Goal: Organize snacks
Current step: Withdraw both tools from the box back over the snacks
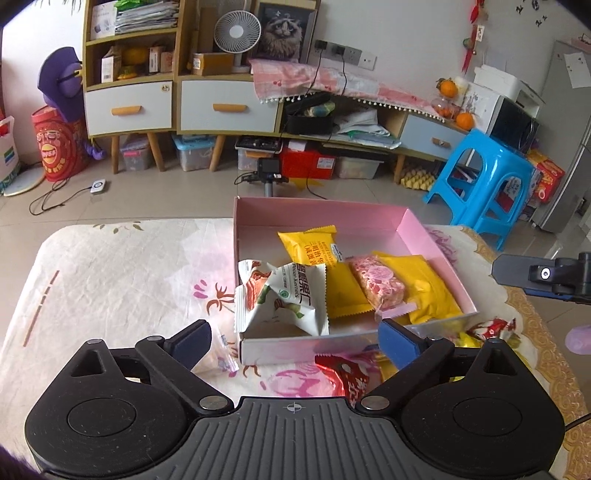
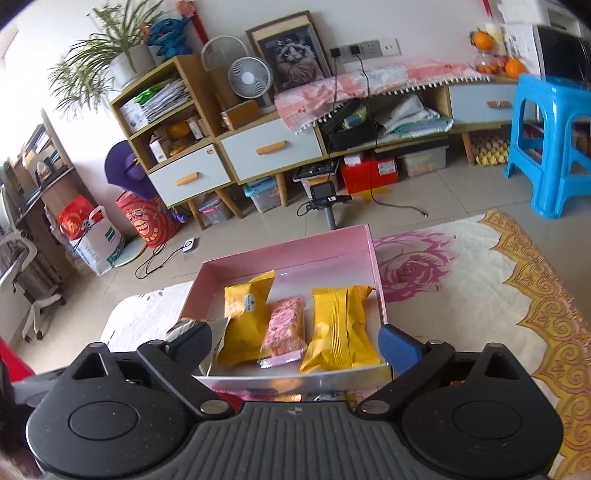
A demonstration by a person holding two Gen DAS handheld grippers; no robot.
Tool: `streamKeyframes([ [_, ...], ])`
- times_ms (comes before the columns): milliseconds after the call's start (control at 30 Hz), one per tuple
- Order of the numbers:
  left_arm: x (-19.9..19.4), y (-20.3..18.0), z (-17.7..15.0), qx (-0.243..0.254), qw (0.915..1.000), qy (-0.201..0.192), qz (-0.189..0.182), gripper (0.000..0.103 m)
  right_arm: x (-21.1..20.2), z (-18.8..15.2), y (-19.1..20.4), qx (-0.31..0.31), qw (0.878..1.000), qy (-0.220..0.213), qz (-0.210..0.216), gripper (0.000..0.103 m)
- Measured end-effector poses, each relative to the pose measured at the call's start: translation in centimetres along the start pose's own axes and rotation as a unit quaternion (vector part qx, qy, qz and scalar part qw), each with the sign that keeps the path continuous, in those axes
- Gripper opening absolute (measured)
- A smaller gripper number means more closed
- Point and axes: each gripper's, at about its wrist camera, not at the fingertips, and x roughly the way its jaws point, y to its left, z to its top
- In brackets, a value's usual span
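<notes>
Floral cloth (image 1: 122,266) in cream, pink and gold covers the table, and beyond it a tiled floor runs to low cabinets with pale drawers, a small white fan (image 1: 236,33) and a blue plastic stool (image 1: 484,177). On the cloth sits a shallow pink box (image 1: 317,212), open at the top. Inside it lie two yellow snack packets (image 2: 247,317) and (image 2: 341,326) with a pink wrapped bar (image 2: 283,328) between them, all flat on the box floor. A white nut packet (image 1: 284,299) leans over the box's near left corner, partly propped on the wall. Outside the box, close to its near wall, a red wrapped sweet (image 1: 343,373) and other small wrappers lie on the cloth. The left gripper (image 1: 295,341) hangs just short of the box's near edge with its jaws spread wide and nothing between them. The right gripper (image 2: 295,341) hovers above the near wall, jaws likewise wide apart and empty.
</notes>
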Motion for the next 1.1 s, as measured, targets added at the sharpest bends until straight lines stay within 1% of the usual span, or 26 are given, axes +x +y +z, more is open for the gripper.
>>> streamKeyframes([
  [200,-3.2,1.0,-1.2,0.006,0.9999,-0.011,-0.001,0.102,-1.8,-1.2,0.8,-0.017,1.0,0.0,0.001,0.094],
  [333,-5.0,2.3,-2.7,0.007,0.9998,-0.021,0.001,0.103,-2.7,-2.1,1.3,-0.026,1.0,-0.004,0.002,0.096],
  [467,-5.7,4.0,-4.4,-0.012,0.9996,-0.026,0.005,0.103,-3.0,-3.5,1.4,-0.035,0.999,-0.007,0.012,0.096],
  [533,-5.7,4.8,-5.0,-0.023,0.9994,-0.025,0.012,0.103,-2.9,-4.4,1.4,-0.041,0.999,-0.01,0.016,0.096],
  [633,-5.8,5.7,-6.0,-0.026,0.9991,-0.023,0.025,0.103,-2.9,-5.2,1.4,-0.059,0.998,-0.008,0.012,0.096],
  [733,-5.8,6.2,-7.0,0.0,0.9991,-0.022,0.036,0.103,-3.5,-5.9,1.2,-0.076,0.997,-0.017,0.005,0.096],
  [833,-5.7,6.6,-7.9,0.029,0.9982,-0.027,0.044,0.103,-4.2,-6.8,0.8,-0.089,0.995,-0.033,-0.014,0.096],
  [967,-5.0,7.2,-8.8,0.055,0.9974,-0.02,0.042,0.103,-4.4,-8.2,0.2,-0.1,0.994,-0.027,-0.028,0.096],
  [1100,-4.1,7.4,-9.5,0.084,0.9958,-0.015,0.034,0.103,-4.5,-9.6,0.1,-0.136,0.99,-0.023,-0.039,0.096],
])
